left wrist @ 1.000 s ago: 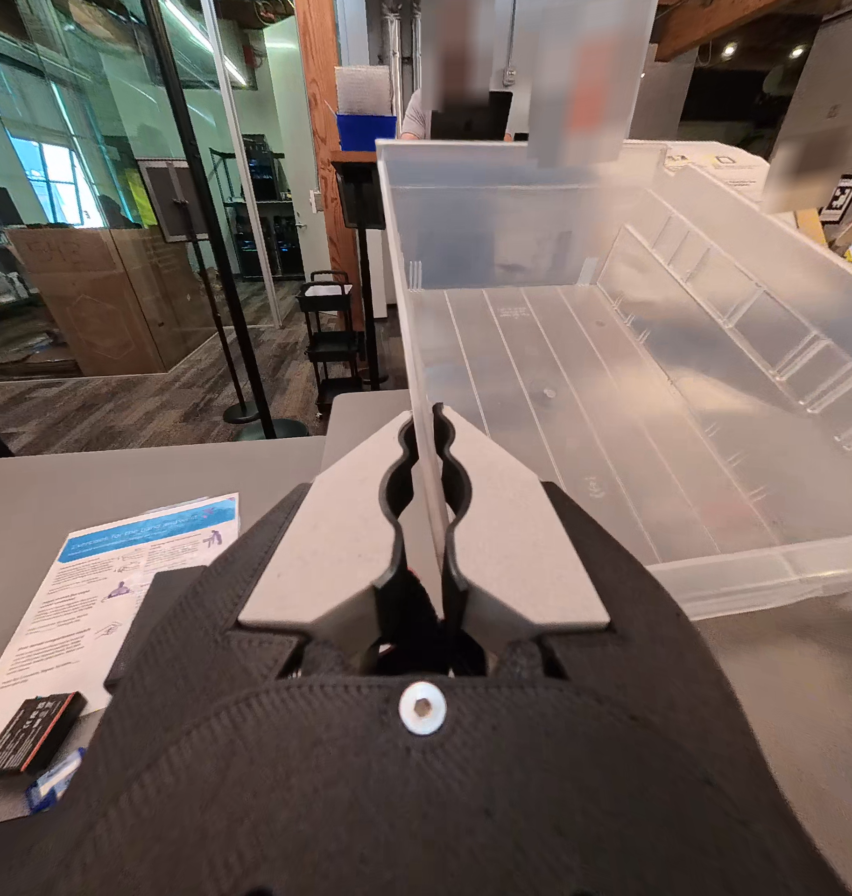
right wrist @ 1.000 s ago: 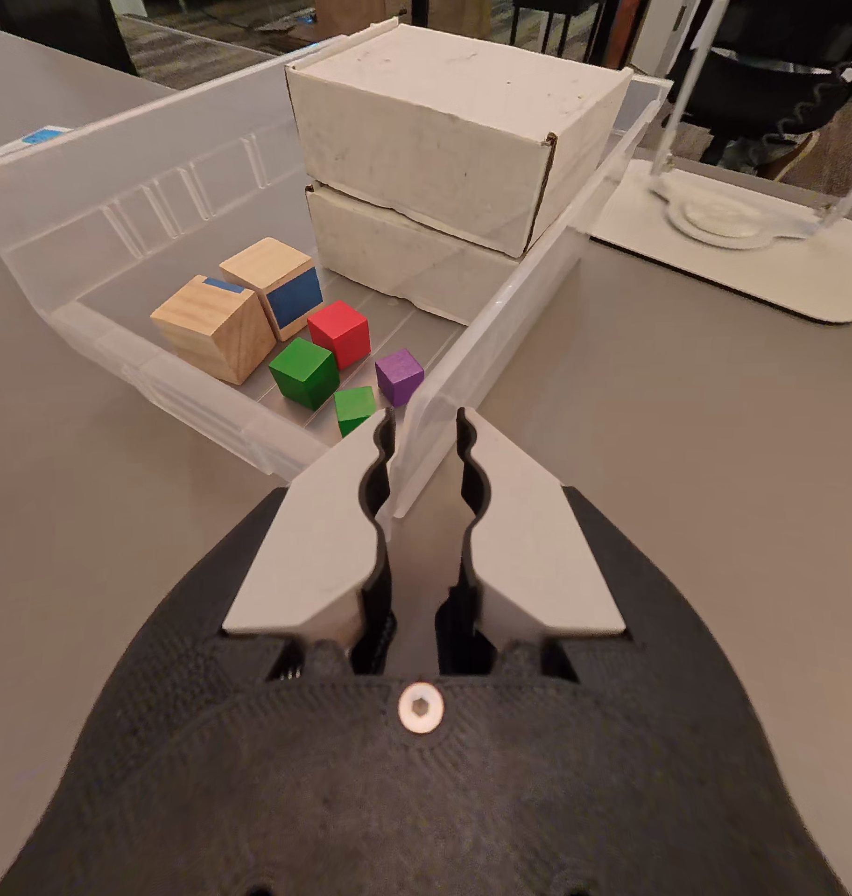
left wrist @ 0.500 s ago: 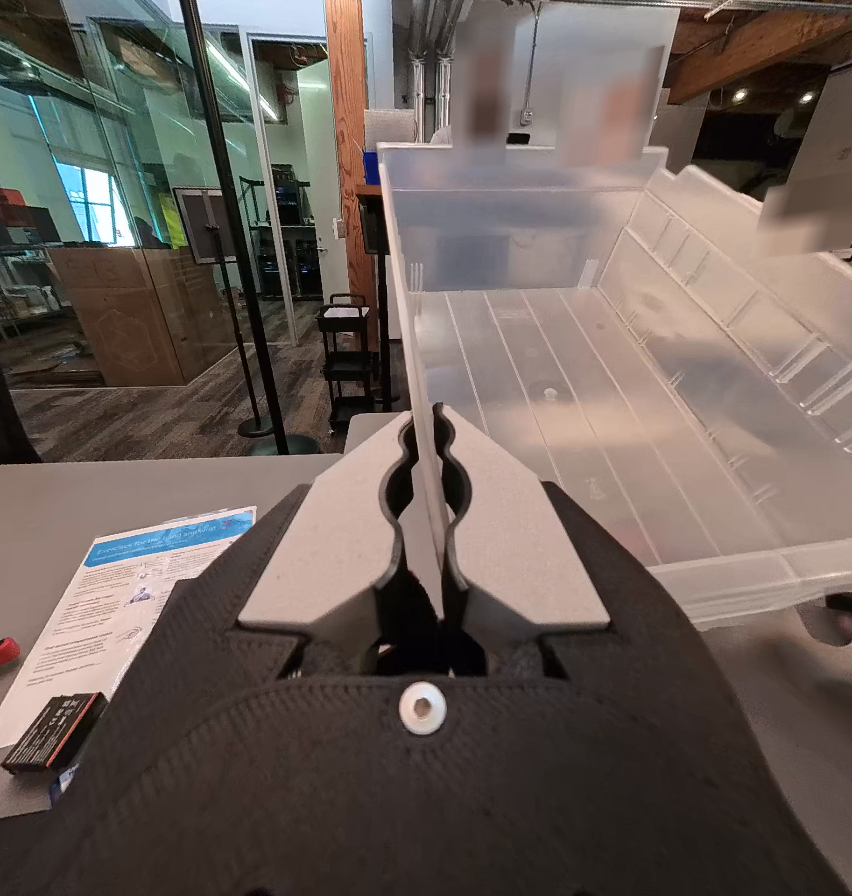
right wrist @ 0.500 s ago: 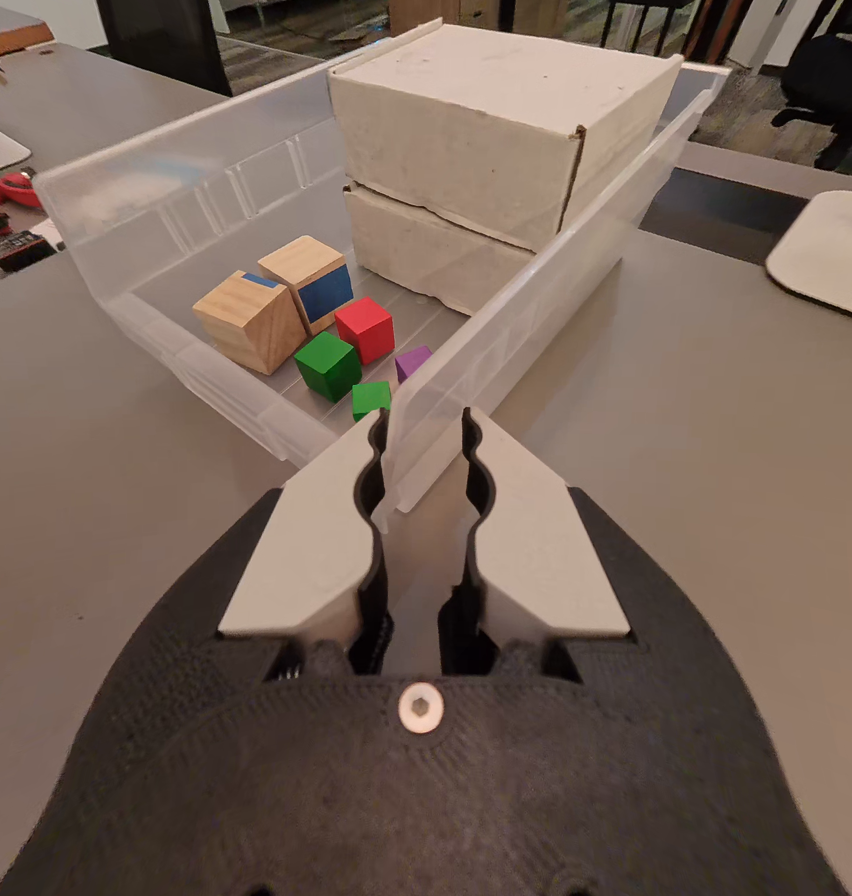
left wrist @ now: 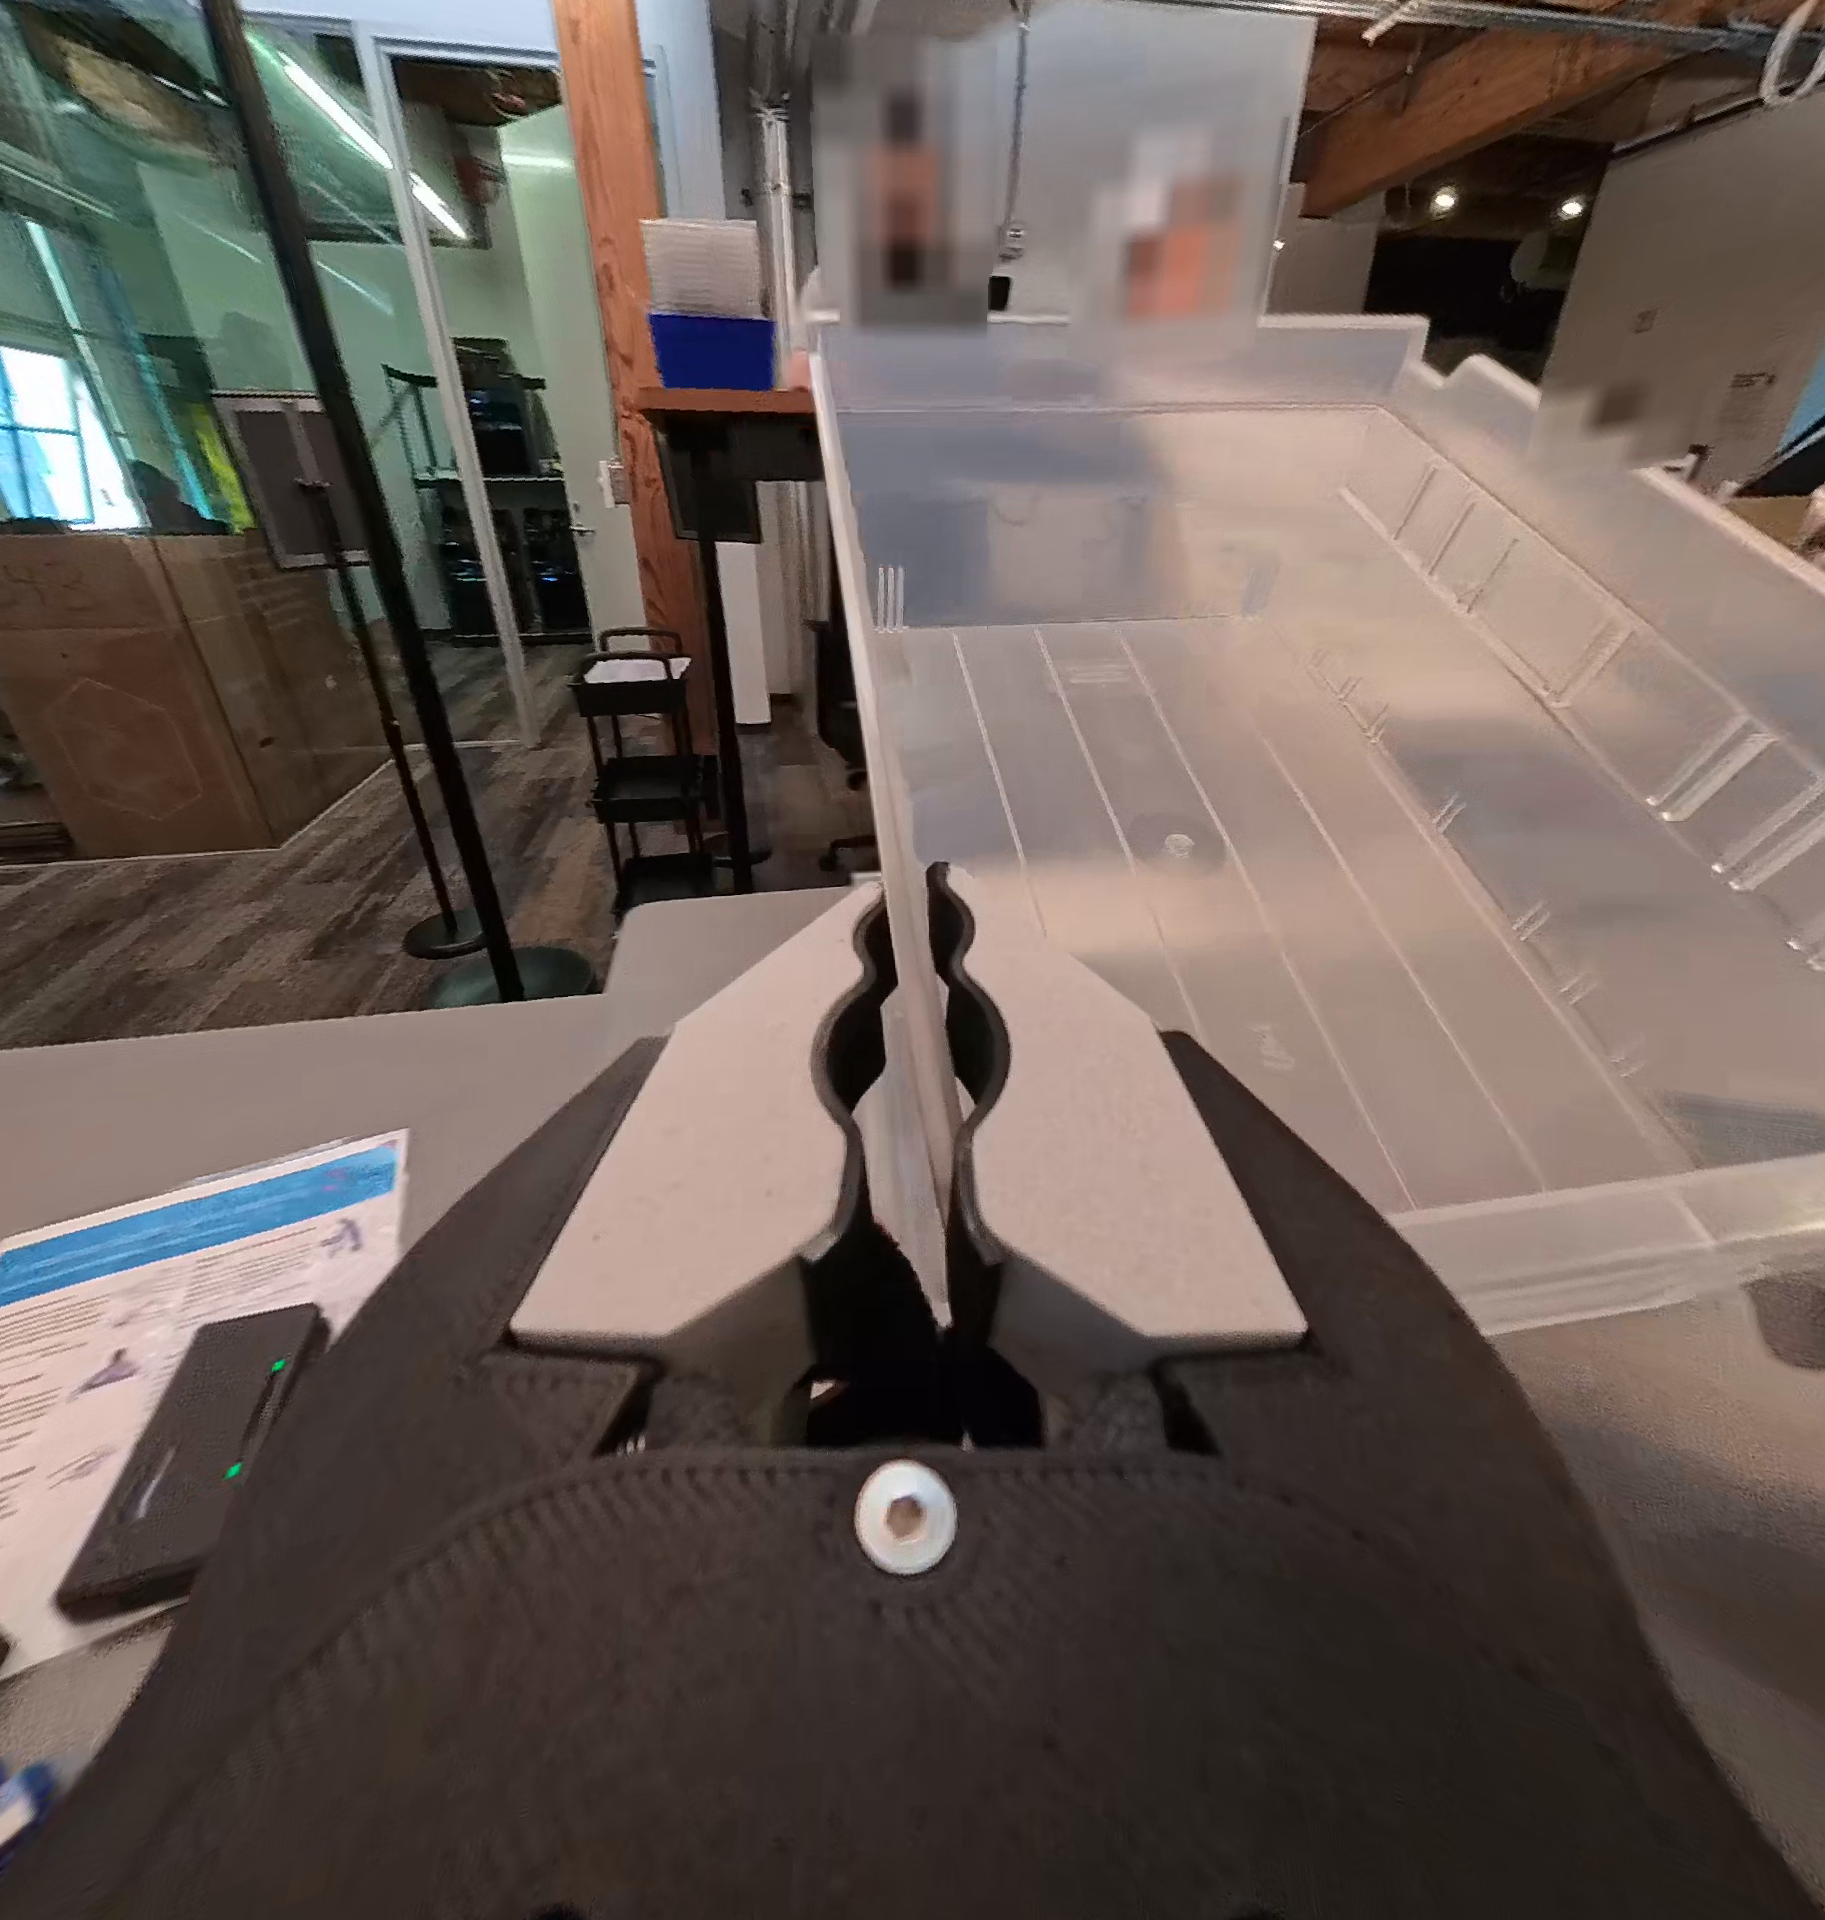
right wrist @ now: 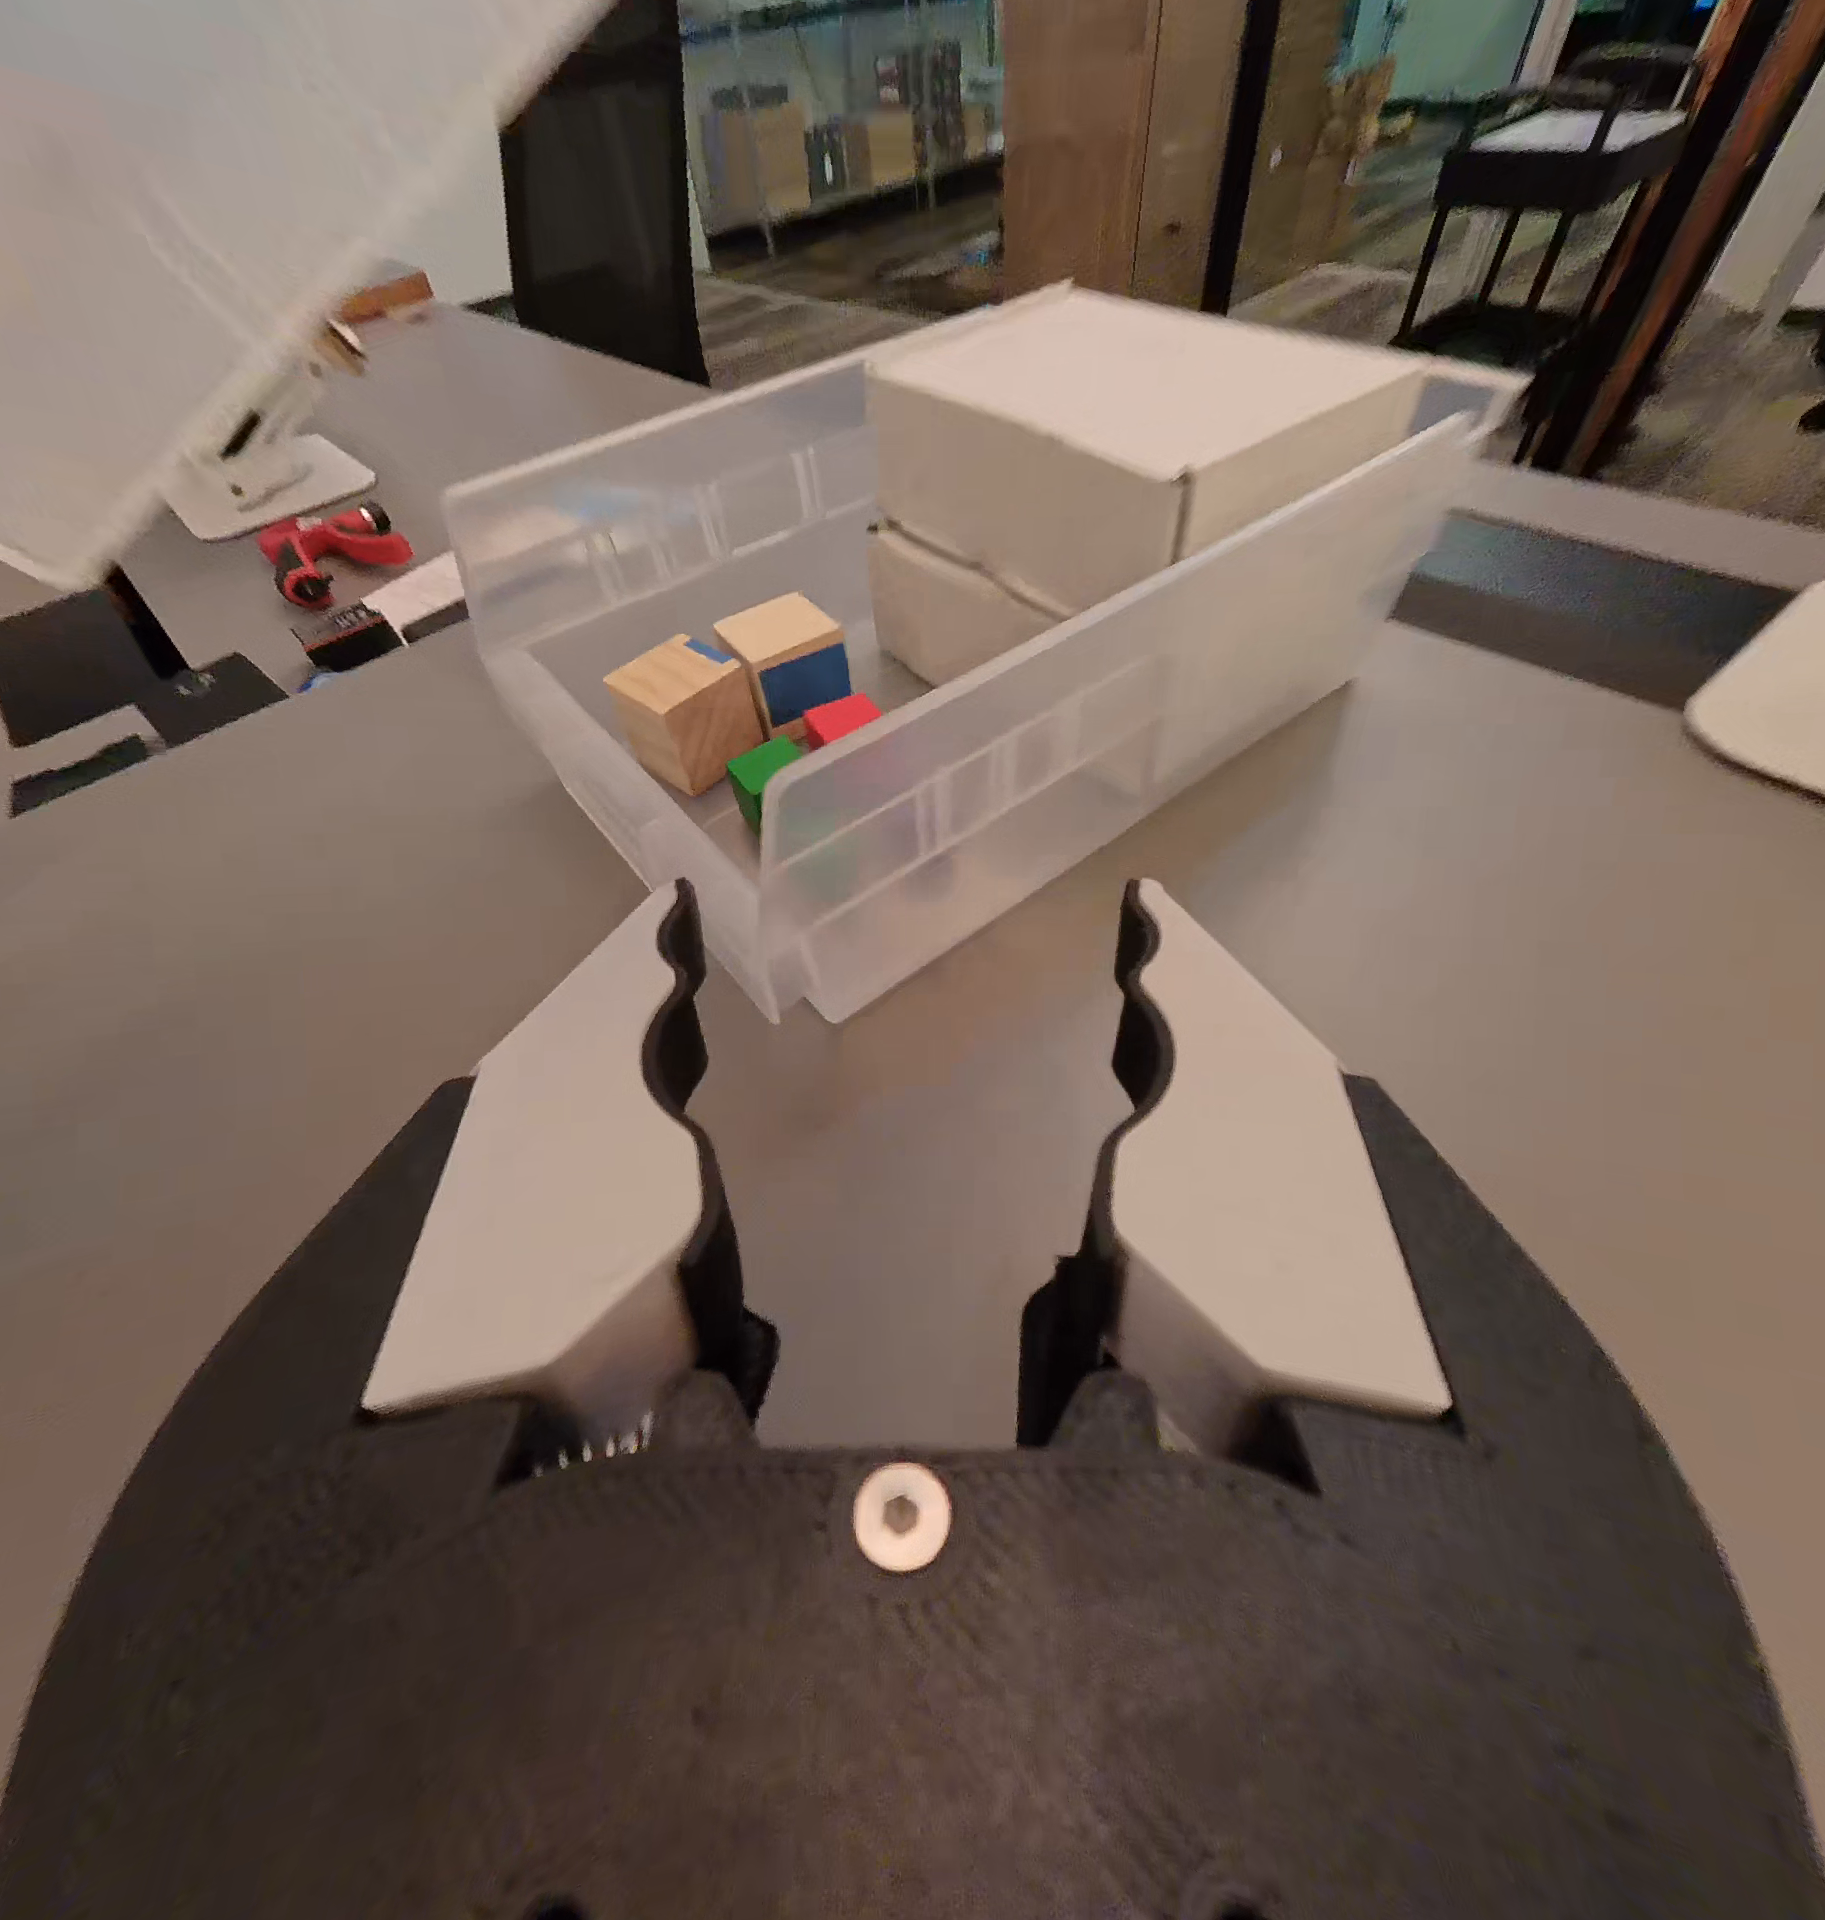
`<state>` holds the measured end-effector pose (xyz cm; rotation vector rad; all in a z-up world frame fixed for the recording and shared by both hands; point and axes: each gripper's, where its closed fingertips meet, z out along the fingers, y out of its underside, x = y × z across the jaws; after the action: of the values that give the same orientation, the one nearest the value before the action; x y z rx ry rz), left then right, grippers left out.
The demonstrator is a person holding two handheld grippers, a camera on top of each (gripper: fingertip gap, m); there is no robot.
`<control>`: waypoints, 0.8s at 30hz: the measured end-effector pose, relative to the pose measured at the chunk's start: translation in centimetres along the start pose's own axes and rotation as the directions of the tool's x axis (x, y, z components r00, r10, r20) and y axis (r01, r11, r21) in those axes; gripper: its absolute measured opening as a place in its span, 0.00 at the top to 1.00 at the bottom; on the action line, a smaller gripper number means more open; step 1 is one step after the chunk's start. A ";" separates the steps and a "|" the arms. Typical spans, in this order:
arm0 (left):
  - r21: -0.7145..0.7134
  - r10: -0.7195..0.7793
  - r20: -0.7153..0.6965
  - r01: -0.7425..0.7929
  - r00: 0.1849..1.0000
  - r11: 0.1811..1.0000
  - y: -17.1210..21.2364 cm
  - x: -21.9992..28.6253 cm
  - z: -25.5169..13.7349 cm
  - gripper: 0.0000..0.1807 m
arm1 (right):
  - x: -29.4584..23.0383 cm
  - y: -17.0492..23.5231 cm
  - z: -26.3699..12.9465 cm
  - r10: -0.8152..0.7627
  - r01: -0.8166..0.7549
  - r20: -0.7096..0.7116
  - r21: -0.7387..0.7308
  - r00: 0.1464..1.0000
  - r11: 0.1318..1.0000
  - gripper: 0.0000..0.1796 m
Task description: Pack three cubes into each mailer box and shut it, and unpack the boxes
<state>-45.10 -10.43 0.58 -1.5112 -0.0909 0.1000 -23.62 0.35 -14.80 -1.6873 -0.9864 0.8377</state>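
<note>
Left gripper: jaws narrow, clamped on the left side wall of a clear plastic bin; the wall runs straight between the two fingers.
Held bin: lifted and tilted, nothing in it; its ribbed right wall rises toward the upper right.
Right gripper: jaws wide apart, holding nothing, above the bare grey counter, near the corner of a second bin but not touching it.
Second bin: clear plastic, resting on the counter.
Mailer boxes: two white ones, shut, stacked one on the other at the far end of the second bin.
Cubes: at the near end of that bin; two wooden blocks with blue faces, side by side, a red cube and a green cube just in front of them; more colour shows dimly through the bin wall.
Counter, left side: a printed leaflet with a dark flat device lying on it; farther off, a red tool.
</note>
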 end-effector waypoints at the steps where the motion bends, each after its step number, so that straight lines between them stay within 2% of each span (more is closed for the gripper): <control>1: -0.011 0.003 -0.016 -0.004 1.000 1.000 0.1 1.1 0.5 0.99 | 0.8 -0.7 -1.7 0.002 -0.002 -0.004 0.032 1.000 0.999 0.56; 5: -0.052 0.041 -0.091 -0.046 0.995 0.998 0.8 6.5 2.9 0.99 | 4.2 -1.6 -9.2 -0.010 0.014 -0.044 0.090 0.999 0.996 0.51; 8: -0.079 0.039 -0.170 -0.053 0.985 0.996 1.8 11.5 4.9 0.99 | 6.6 -1.5 -15.4 0.022 -0.009 -0.087 0.149 0.996 0.989 0.50; 12: -0.127 0.033 -0.266 -0.068 0.963 0.990 3.9 19.1 7.5 0.99 | 7.6 0.3 -21.7 0.027 -0.006 -0.139 0.149 0.990 0.989 0.47; 16: -0.167 0.044 -0.340 -0.107 0.939 0.980 6.5 26.8 9.8 0.99 | 7.6 1.9 -25.7 0.063 -0.029 -0.187 0.176 0.980 0.984 0.50; 21: -0.236 0.036 -0.448 -0.157 0.893 0.959 10.5 36.4 11.9 0.99 | 11.0 4.5 -28.3 0.138 -0.092 -0.283 0.169 0.949 0.981 0.54; 24: -0.271 0.030 -0.487 -0.183 0.873 0.945 12.7 41.0 13.0 0.99 | 13.5 6.0 -29.6 0.138 -0.086 -0.360 0.158 0.923 0.984 0.66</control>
<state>-6.11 8.13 -11.42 -1.8157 0.3953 -0.2115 9.43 -0.43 -13.08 -1.7117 -0.5645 0.6135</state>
